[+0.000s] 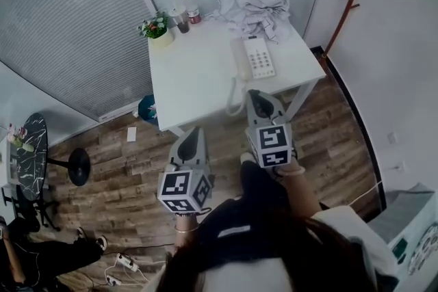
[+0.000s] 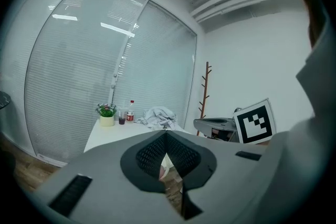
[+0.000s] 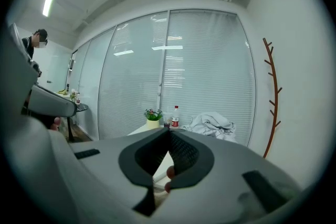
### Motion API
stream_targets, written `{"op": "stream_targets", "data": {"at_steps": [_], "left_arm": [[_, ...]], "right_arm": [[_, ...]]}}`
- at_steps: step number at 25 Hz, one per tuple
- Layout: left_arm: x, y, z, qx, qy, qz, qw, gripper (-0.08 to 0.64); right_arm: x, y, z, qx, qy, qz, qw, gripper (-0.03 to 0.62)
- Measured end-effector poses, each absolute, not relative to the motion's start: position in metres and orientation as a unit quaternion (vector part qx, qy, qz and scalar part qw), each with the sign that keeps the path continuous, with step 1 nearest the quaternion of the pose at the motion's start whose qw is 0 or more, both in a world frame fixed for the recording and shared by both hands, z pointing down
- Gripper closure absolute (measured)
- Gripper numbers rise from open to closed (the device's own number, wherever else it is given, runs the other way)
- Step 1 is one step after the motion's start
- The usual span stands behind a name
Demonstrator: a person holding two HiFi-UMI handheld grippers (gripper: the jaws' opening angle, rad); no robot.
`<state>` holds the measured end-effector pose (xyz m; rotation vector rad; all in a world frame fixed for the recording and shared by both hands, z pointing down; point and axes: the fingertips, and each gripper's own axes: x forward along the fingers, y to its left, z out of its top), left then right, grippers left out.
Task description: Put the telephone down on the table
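Nearest, the left claw and right claw are both clenched tip to tip on nothing, the left over the wooden floor short of the bench, the right at its front edge. The telephone lies flat on the bench just beyond the right claw, apart from it and near the bench's right side, with bare top to its left. It is white with a keypad, its cord hanging over the front edge; a plant, bottle and cloth line the far edge.
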<state>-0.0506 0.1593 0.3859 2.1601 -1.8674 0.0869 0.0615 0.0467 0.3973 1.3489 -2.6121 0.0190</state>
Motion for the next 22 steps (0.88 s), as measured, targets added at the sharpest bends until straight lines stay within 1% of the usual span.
{"op": "stream_targets", "data": {"at_steps": [9, 22], "left_arm": [[-0.058, 0.107, 0.396, 0.748, -0.646, 0.038, 0.149, 0.561], [-0.064, 0.033, 0.395, 0.735, -0.657, 0.05, 0.16, 0.561]], "right_arm": [[0.059, -0.004, 0.41, 0.459, -0.88, 0.007, 0.118, 0.591], [0.061, -0.083, 0.412, 0.456, -0.882, 0.016, 0.118, 0.589]]}}
